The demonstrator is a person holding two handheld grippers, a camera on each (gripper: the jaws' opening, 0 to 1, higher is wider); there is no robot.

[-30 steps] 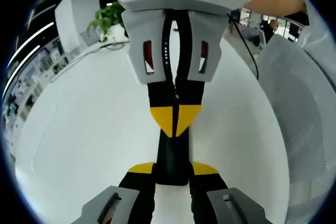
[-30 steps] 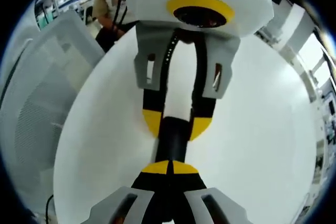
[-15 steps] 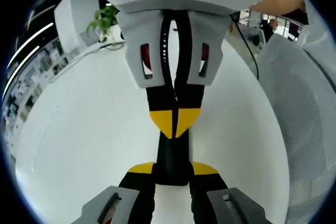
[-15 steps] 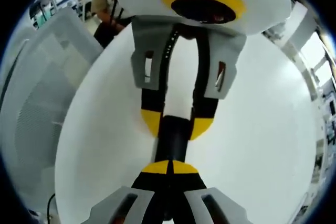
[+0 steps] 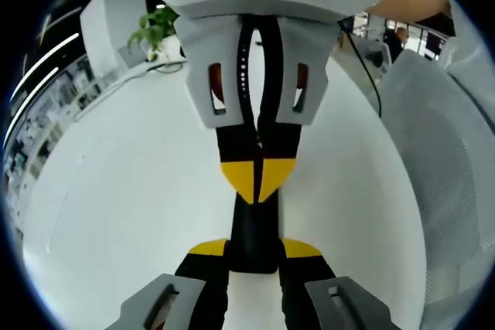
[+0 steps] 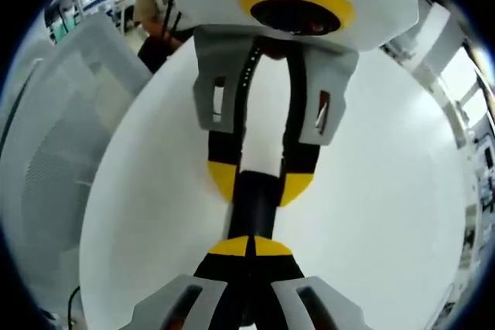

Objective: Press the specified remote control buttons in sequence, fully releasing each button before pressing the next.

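One remote (image 5: 254, 226) clasped by left gripper (image 5: 255, 250), right gripper (image 5: 257, 179) touching atop.

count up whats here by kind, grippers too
grippers: 2, left gripper and right gripper
remote: 1
white table: 1
potted plant: 1
mesh chair: 1
total: 6

left tongs (image 5: 255, 249) astride black remote (image 5: 254, 229), right tongs (image 5: 257, 183) pinched shut
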